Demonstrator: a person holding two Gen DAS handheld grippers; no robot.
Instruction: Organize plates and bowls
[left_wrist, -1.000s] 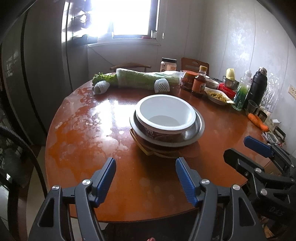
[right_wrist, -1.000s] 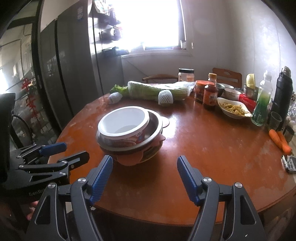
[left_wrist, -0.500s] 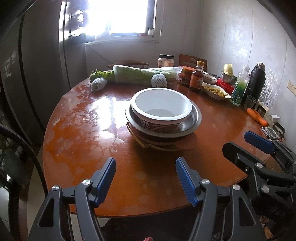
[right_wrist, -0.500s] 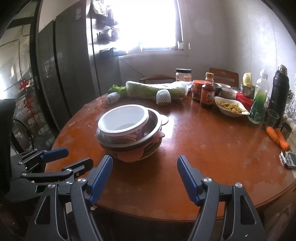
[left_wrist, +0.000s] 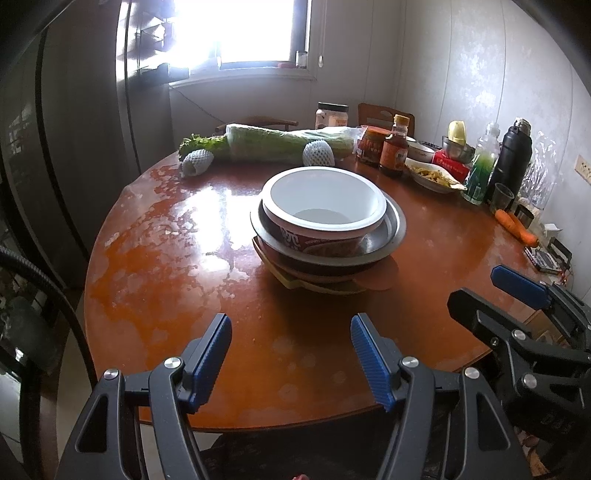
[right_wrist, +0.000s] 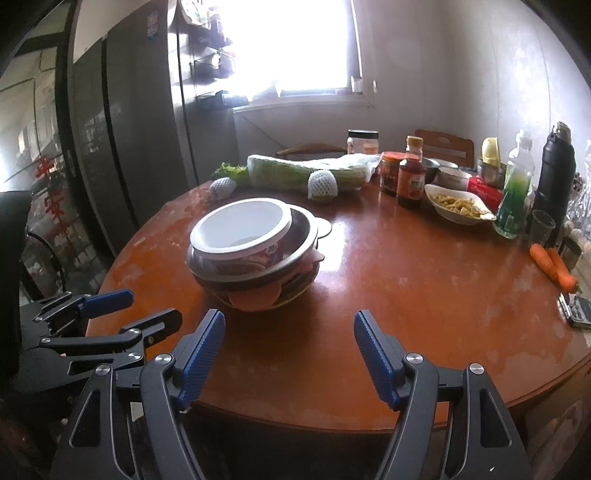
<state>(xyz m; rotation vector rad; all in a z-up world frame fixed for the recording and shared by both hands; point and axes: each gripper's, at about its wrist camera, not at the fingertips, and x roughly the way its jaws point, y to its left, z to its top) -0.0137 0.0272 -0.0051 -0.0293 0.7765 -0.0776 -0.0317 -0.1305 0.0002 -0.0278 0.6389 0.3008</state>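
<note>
A stack of dishes (left_wrist: 325, 236) stands near the middle of the round worktop (left_wrist: 166, 258), a little towards the near edge. On top sits a white paper bowl (left_wrist: 325, 199) with a printed red band; it rests inside a wider metal bowl (left_wrist: 391, 229), and beneath that lie darker dishes and a flat orange piece (right_wrist: 255, 297) whose lip pokes out at the near side. What exactly forms the lowest layers cannot be told.

The left claw (left_wrist: 290, 354) hangs over the near edge of the worktop with its blue pads apart and nothing between them. The right claw (right_wrist: 288, 354) does the same, jaws apart and empty, just beside the left one. Both are short of the stack and touch nothing.

The paper bowl is probably light and somewhat soft at the wall, so a hard pinch could buckle it; its rolled rim is the likeliest place to take hold, one pad inside and one outside. The metal bowl looks stiff and smooth, likely slippery, and its thin rim gives the only purchase. The stack sits slightly off-centre, so a careless tug on one piece may drag or tip its neighbours.

Bottles, jars, a dish of food (right_wrist: 458, 208) and carrots (right_wrist: 554, 266) crowd the far and right edges, well apart from the stack.
</note>
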